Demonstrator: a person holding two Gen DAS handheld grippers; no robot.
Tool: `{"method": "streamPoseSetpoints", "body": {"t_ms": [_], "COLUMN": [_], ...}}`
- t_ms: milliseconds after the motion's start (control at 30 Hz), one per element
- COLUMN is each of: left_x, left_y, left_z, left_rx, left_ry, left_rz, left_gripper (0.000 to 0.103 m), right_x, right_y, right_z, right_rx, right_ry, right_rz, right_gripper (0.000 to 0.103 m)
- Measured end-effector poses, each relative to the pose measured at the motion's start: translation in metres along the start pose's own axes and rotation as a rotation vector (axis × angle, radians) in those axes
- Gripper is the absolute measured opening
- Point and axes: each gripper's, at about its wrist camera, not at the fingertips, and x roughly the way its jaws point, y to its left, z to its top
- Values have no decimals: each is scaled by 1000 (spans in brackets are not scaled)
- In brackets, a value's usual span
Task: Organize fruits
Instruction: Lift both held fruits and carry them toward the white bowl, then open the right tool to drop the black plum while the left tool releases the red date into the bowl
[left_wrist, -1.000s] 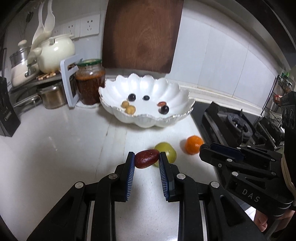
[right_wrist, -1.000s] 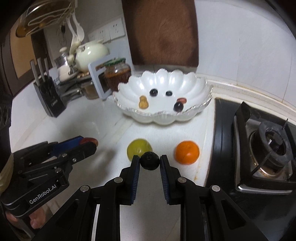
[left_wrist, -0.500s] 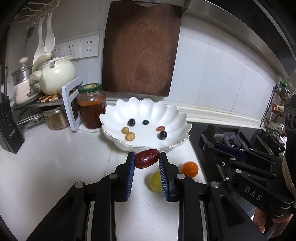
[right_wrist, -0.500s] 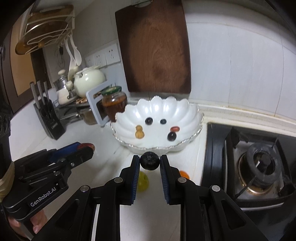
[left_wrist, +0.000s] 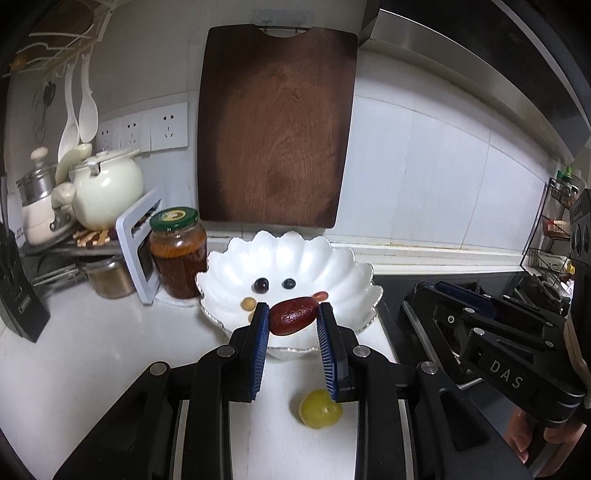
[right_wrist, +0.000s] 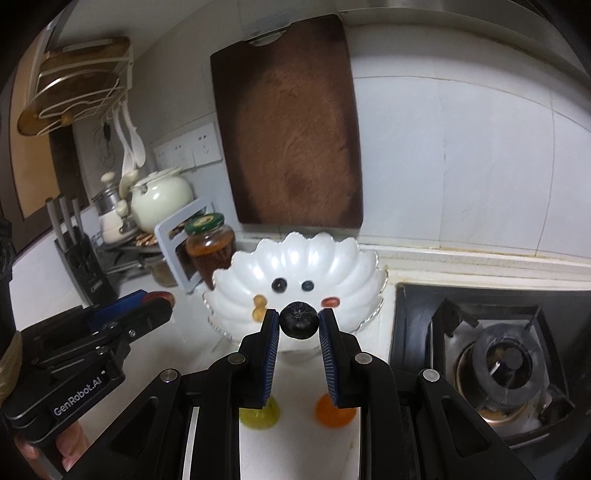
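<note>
My left gripper (left_wrist: 292, 317) is shut on a dark red date (left_wrist: 293, 316), held in the air in front of the white scalloped bowl (left_wrist: 332, 266). My right gripper (right_wrist: 298, 320) is shut on a round black fruit (right_wrist: 299, 319), also before the bowl (right_wrist: 332, 262). The bowl holds dark grapes (right_wrist: 279, 284), small tan fruits (right_wrist: 259, 306) and a red date (right_wrist: 330, 302). A green fruit (left_wrist: 320, 409) and an orange (right_wrist: 332, 415) lie on the white counter below the grippers. The left gripper shows in the right wrist view (right_wrist: 159, 301).
A jar of red preserve (left_wrist: 178, 252) stands left of the bowl, beside a white frame (left_wrist: 137, 240), pots and a knife block (right_wrist: 79, 258). A wooden cutting board (left_wrist: 275, 125) hangs on the wall behind. A gas stove (right_wrist: 495, 354) is to the right.
Both grippers have risen from counter level with their fruits and moved toward the bowl. The green fruit and orange now lie low in the views.
</note>
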Motion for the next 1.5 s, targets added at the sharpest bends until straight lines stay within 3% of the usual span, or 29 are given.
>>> {"method": "streamPoseSetpoints", "body": {"t_ms": [400,900,1500], "left_x": [23,64,150], "left_y": [2,3,12], "left_z": [31,57,63], "left_rx": [4,20,30], "left_ry": [11,33,193], "left_rz": [-4,9,25], "left_gripper": [27,27,27], "right_x": [18,63,144], "right_y": [-2,-15,-39], "right_z": [28,58,70], "right_rx": [-14,5,8], "right_ry": [-15,39,210], "right_rz": [-32,-47,-99], "right_gripper": [24,24,24]}}
